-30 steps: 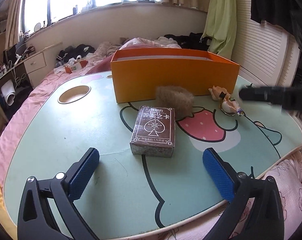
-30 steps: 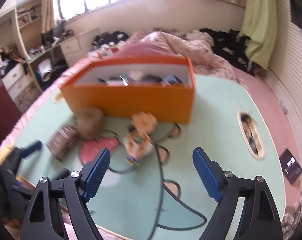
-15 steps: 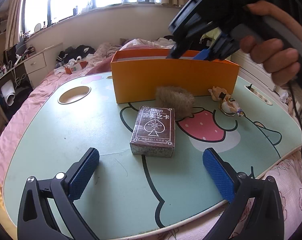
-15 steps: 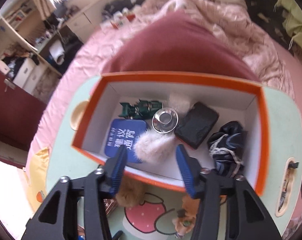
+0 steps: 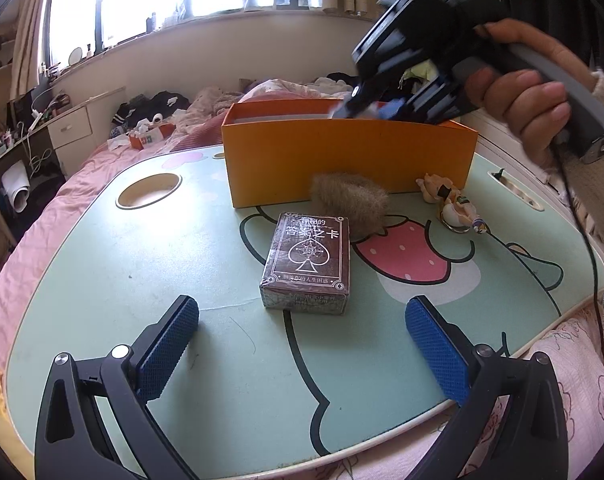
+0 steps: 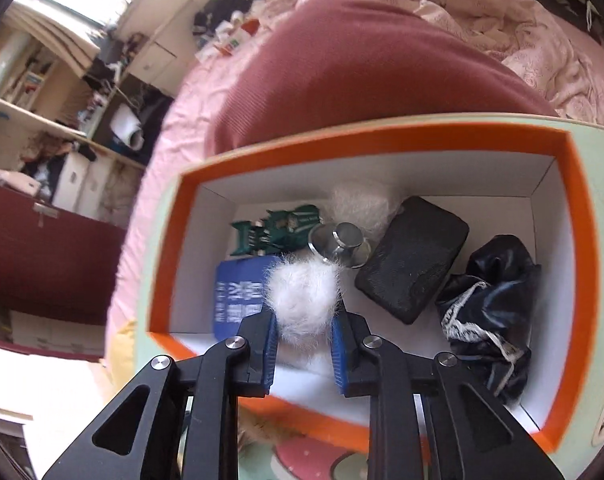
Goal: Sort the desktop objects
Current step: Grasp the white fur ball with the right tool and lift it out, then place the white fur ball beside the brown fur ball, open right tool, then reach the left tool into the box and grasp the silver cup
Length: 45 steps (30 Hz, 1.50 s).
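Over the mint-green cartoon-printed tabletop [image 5: 101, 280], the open orange cardboard box [image 6: 574, 240] holds sorted items. The right tongs [image 6: 304, 354] have just closed, pinching a white fluffy pom-pom [image 6: 302, 300] above it (seemingly mid-drop-off); next they must spread. The left tongs [image 5: 302, 344] hover spread.

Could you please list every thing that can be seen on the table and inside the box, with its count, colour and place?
box: 1, orange, white inside, far side of table
card pack: 1, brown, table centre
fur ball: 1, brown, before the box
figurine: 1, cream, right of brown fur ball
white pompom: 1, between right claw's pads, over the box
second white fluff: 1, box back
toy: 1, green, box left
blue card: 1, box front left
metal knob: 1, silver, box middle
black case: 1, box middle
dark pouch: 1, box right
left claw: open, empty
right claw: shut on pompom
hand: 1, holding right claw
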Each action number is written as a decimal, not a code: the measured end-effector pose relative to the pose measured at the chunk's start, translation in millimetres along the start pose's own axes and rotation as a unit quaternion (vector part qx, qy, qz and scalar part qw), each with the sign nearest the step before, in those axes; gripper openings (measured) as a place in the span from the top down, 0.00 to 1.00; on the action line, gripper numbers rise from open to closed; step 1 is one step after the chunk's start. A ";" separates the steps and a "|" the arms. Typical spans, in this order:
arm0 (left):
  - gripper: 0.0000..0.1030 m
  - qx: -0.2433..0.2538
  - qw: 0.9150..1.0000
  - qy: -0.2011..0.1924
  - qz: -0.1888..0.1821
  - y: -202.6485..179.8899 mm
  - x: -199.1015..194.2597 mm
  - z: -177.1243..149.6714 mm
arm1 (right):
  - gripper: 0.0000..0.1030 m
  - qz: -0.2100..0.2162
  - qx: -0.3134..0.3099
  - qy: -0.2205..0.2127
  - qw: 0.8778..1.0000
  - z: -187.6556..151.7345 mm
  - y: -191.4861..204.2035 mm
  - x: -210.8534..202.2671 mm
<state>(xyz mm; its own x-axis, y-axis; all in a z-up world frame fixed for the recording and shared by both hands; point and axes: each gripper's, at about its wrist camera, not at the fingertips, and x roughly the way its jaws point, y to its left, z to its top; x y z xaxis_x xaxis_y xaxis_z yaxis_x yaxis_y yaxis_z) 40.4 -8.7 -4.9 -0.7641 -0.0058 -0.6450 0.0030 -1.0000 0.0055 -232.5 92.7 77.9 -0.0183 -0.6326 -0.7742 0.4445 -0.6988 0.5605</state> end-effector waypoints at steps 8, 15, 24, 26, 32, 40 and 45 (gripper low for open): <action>0.00 0.000 1.000 0.000 0.000 0.1 0.0 -0.3 | 0.79 -0.007 -0.068 -0.119 0.991 -77.0 16.0 -83.8; 0.00 0.001 1.000 0.000 -0.001 0.3 -0.1 -0.7 | 0.77 -0.034 -0.082 -0.074 0.993 -121.8 5.8 -39.3; 0.00 0.002 1.000 0.000 -0.004 -1.5 -0.7 -0.4 | 0.33 -0.078 -0.109 -0.166 0.977 -156.7 -10.4 -61.3; 0.00 0.002 1.000 0.000 -0.004 -1.5 -0.7 -0.4 | 0.32 -0.120 -0.119 -0.166 0.972 -171.5 -15.9 -58.4; 0.00 0.003 1.000 0.000 -0.004 -2.2 -0.7 -0.5 | 0.25 -0.223 -0.137 -0.168 0.950 -203.4 -29.0 -36.3; 0.00 0.004 1.000 0.003 -0.007 -2.0 0.3 0.2 | 0.00 -0.238 -0.130 -0.177 0.946 -204.4 -40.3 -29.2; 0.00 0.002 1.000 0.020 -0.003 3.2 -1.5 8.4 | 0.00 -0.237 -0.130 -0.178 0.946 -203.7 -38.7 -29.3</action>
<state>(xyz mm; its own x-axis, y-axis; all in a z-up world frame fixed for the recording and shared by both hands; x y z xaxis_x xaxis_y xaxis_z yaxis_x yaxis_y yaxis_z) 36.1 -11.9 2.6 -0.7379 0.0010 -0.6749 -0.0043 -1.0000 0.0033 -66.8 206.3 19.0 -0.5507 -0.3732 -0.7466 0.5154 -0.8556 0.0475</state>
